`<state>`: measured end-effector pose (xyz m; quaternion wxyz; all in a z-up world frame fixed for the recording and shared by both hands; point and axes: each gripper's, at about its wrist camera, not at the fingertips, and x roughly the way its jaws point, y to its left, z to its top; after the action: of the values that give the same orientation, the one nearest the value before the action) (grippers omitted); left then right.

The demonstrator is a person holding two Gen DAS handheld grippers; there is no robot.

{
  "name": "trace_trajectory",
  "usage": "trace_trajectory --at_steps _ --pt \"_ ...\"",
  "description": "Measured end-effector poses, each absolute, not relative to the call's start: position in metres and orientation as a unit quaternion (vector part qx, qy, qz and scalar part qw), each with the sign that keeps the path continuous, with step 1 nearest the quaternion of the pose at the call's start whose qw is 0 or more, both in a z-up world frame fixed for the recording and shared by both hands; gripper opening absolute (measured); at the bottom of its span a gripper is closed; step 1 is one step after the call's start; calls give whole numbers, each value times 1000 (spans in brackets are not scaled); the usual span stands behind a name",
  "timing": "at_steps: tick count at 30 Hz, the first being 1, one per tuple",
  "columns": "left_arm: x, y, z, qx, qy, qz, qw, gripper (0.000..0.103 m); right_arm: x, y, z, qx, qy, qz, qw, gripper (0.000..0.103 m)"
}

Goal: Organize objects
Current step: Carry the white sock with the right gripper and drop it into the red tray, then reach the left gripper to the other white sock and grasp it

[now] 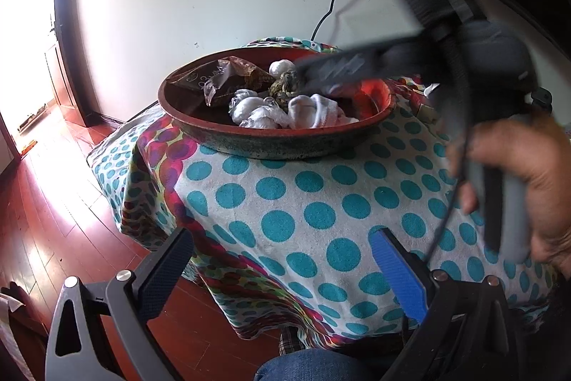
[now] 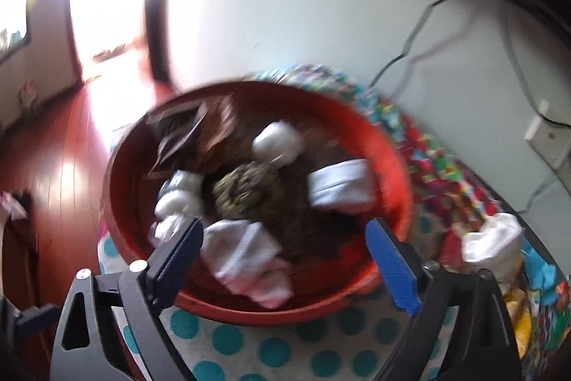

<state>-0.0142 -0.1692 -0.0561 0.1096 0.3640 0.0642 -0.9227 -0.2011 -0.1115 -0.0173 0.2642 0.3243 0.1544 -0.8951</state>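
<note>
Right wrist view, badly blurred, puts my right gripper [image 2: 283, 250] over the near rim of the red bowl [image 2: 399, 174], jaws spread wide and holding nothing. Most of the sorting looks done to me: several white rolled socks [image 2: 342, 184], a greenish knotted bundle [image 2: 242, 188] and a brown snack wrapper [image 2: 189, 131] already lie inside the bowl. What seems left is a white bundle [image 2: 494, 243] sitting on the counter just right of the bowl, on the patterned cloth, with something yellow below it that I cannot identify. From the left wrist view, my left gripper [image 1: 282, 256] hangs well short of the bowl, above the polka-dot towel [image 1: 285, 202], also wide open and empty, touching nothing. I judge the task close to finished, with that outside bundle the likely remaining piece.
</note>
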Motion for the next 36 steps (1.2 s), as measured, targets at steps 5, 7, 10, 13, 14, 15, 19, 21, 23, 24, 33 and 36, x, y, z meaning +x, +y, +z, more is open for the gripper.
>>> trace_trajectory --at_steps 5,7,10,13,14,15,19,21,23,24,33,36 --pt "-14 -166 -55 362 59 -924 109 102 -213 -58 -6 295 149 -930 160 101" --pt "-14 -165 -54 359 56 -925 108 102 -225 -26 -13 300 150 -937 100 101" --pt "-12 -163 -51 353 52 -928 107 102 -241 32 -22 317 120 -940 35 101" --pt "-10 -160 -47 342 49 -933 105 102 -252 88 -30 329 101 -939 -22 101" --pt "-9 -159 -45 337 49 -935 102 102 -254 102 -32 329 101 -938 -35 101" --pt "-9 -157 -43 330 49 -937 101 102 -254 119 -35 328 98 -938 -49 101" --pt "-18 -142 -36 312 40 -945 90 102 -256 155 -45 335 89 -935 -72 102" --pt "-29 -127 -32 309 27 -948 75 102 -257 162 -53 343 83 -933 -72 102" --pt "-44 -108 -26 309 3 -949 61 102 -259 163 -53 348 78 -931 -75 102" --pt "-52 -100 -23 307 -7 -950 53 102 -258 165 -53 346 75 -933 -68 102" --pt "-151 -26 5 283 -58 -957 -12 102 -260 179 -56 363 31 -928 -73 102" --pt "-190 -12 2 292 -69 -954 -11 102 -260 189 -57 368 5 -926 -82 102"
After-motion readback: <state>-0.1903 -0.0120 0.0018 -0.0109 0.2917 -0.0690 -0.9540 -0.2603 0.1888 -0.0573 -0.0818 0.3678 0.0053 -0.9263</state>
